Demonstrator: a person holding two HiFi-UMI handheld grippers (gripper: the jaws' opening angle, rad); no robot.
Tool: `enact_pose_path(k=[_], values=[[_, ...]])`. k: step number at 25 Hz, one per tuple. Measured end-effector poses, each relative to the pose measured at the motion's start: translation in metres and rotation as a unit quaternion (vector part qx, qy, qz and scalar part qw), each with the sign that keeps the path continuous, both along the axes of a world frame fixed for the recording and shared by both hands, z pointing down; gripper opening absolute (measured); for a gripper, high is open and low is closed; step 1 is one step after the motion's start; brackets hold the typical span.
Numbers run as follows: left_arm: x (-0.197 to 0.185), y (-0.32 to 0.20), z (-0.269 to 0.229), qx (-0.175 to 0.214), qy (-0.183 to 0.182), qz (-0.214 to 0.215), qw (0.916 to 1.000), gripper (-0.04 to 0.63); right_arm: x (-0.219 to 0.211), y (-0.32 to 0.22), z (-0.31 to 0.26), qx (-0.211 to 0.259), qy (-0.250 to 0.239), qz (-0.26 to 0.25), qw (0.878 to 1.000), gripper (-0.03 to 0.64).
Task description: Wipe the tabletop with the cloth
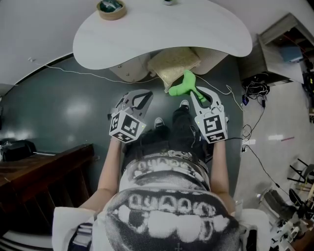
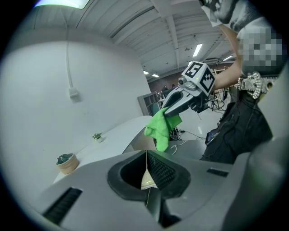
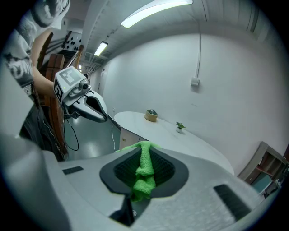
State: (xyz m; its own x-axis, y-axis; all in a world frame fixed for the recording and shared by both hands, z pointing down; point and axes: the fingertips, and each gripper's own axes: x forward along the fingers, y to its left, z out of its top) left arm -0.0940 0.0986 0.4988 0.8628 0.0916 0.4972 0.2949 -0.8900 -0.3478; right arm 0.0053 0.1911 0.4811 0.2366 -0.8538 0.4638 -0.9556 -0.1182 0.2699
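Head view: a person stands on a dark floor (image 1: 68, 108) in front of a white, curved bench (image 1: 162, 34) and holds both tools at waist height. The left hand-held gripper (image 1: 141, 94) points towards the bench with its jaws together and nothing in them. The right hand-held gripper (image 1: 193, 91) is clenched on a green cloth (image 1: 182, 86). The cloth bunches at the jaw tips, short of the bench's near edge and just beside a beige cushion (image 1: 172, 63) that sits under that edge. A small round pot (image 1: 111, 9) stands at the far left of the bench.

Left gripper view: the left hand-held gripper (image 2: 146, 155) has its jaws closed against each other and holds nothing. Beyond them the right hand-held gripper (image 2: 165, 111) grasps the cloth (image 2: 159, 130), which hangs down from its tips in the air, clear of the bench (image 2: 117, 135). The pot (image 2: 67, 163) and a tiny plant (image 2: 97, 136) stand on the bench, apart from each other.

Right gripper view: the right hand-held gripper (image 3: 144, 151) pinches the cloth (image 3: 144, 170), a folded strip that runs along the closed jaws and out past their tips. The left hand-held gripper (image 3: 104, 118) hangs at the left, jaws shut. The bench (image 3: 180, 144) lies ahead, with the pot (image 3: 151, 115) and the plant (image 3: 180, 127) on it.
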Motion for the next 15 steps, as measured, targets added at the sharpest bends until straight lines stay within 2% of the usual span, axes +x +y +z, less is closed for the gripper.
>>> enact_pose_path(k=[15], values=[[0.0028, -0.0015, 0.0021, -0.001, 0.001, -0.002, 1.0000, 0.007, 0.0040, -0.0066, 0.0019, -0.007, 0.008, -0.010, 1.000, 0.049]])
